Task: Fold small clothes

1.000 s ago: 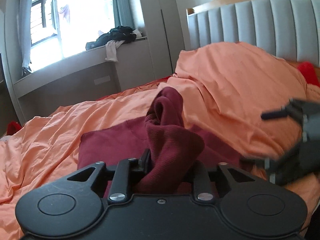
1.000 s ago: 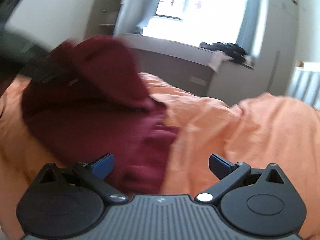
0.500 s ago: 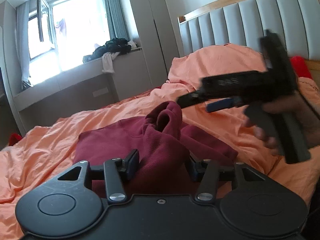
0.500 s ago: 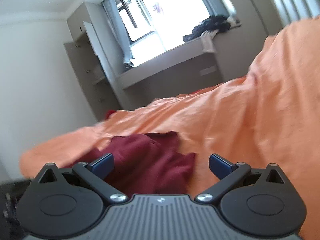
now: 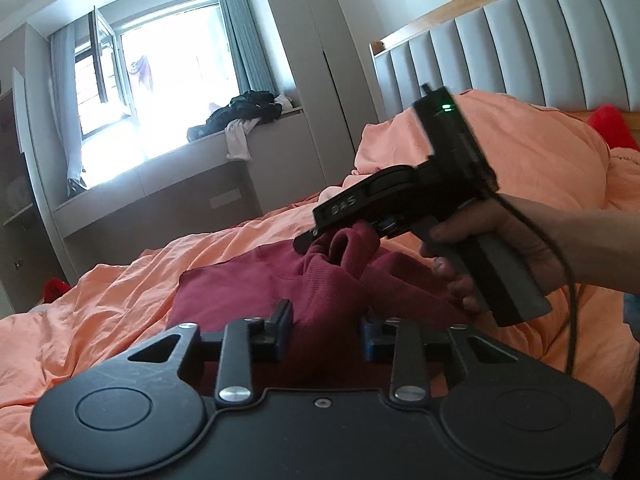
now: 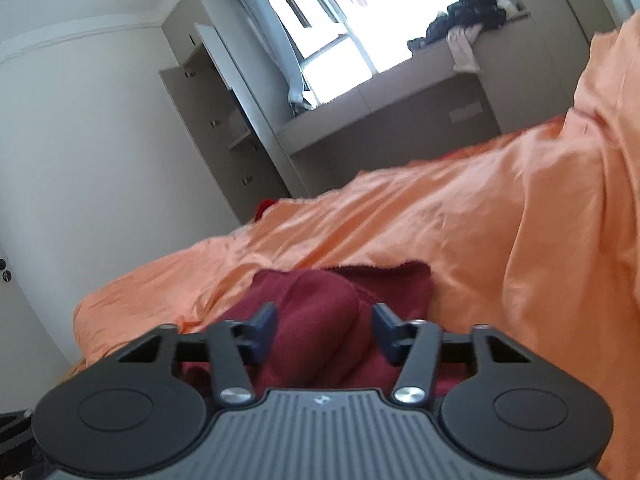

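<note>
A maroon garment (image 5: 248, 280) lies crumpled on the orange bedspread (image 5: 120, 312). My left gripper (image 5: 326, 332) has a thick bunch of it filling the space between its blue pads, and its jaws are closing on it. A raised fold of the garment stands just beyond. My right gripper (image 5: 320, 236), held in a person's hand (image 5: 500, 248), comes in from the right with its fingertips at that fold. In the right wrist view a maroon hump (image 6: 320, 312) sits between the right gripper (image 6: 324, 330) fingers, whose jaws are closing against its sides.
A grey padded headboard (image 5: 540, 40) and a mound under the orange cover (image 5: 540, 152) rise at the back right, with a red item (image 5: 610, 124) beside them. A window ledge with a dark clothes pile (image 5: 244, 112) runs along the far side. Open shelves (image 6: 224, 120) stand by the wall.
The right gripper swung in from the right, rolled over, and its wide jaws narrowed around the raised fold. The left gripper widened briefly, then narrowed again on its bunch, sinking slightly.
</note>
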A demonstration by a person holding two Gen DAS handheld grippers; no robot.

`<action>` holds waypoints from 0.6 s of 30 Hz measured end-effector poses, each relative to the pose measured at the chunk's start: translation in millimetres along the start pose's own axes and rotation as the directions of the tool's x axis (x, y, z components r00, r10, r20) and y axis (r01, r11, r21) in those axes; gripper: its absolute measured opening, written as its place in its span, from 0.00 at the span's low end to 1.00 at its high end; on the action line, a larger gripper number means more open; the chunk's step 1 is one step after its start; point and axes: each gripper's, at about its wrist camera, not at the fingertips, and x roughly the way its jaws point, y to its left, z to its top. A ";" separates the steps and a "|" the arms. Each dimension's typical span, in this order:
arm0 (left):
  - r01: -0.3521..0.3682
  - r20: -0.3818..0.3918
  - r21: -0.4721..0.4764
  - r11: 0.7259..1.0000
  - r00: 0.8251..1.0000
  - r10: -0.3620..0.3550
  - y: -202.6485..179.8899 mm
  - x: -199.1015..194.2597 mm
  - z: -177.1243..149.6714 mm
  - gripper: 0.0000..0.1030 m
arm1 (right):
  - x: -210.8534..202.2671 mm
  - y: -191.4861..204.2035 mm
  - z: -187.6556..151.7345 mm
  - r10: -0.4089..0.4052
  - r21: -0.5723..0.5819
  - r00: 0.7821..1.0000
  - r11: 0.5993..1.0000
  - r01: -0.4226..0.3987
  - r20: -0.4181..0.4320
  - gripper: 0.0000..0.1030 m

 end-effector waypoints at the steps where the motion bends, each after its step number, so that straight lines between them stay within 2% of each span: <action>1: -0.001 0.000 0.006 1.000 1.000 0.001 -1.6 0.2 -0.6 0.28 | 3.4 -0.7 -0.9 0.002 0.001 1.000 1.000 -0.002 -0.007 0.28; 4: -0.017 0.014 0.006 1.000 1.000 0.017 -5.5 0.2 0.6 0.21 | 6.0 0.0 -0.8 0.007 -0.003 1.000 1.000 -0.007 0.001 0.08; 13: 0.033 0.044 -0.027 0.999 0.999 -0.032 -23.6 7.9 13.9 0.18 | -20.2 4.7 16.9 -0.009 -0.047 0.992 0.999 0.015 0.130 0.06; 18: 0.057 0.040 0.022 0.998 0.998 -0.058 -43.0 17.6 15.3 0.18 | -33.6 -5.7 19.6 -0.055 -0.039 0.987 0.997 0.061 0.153 0.06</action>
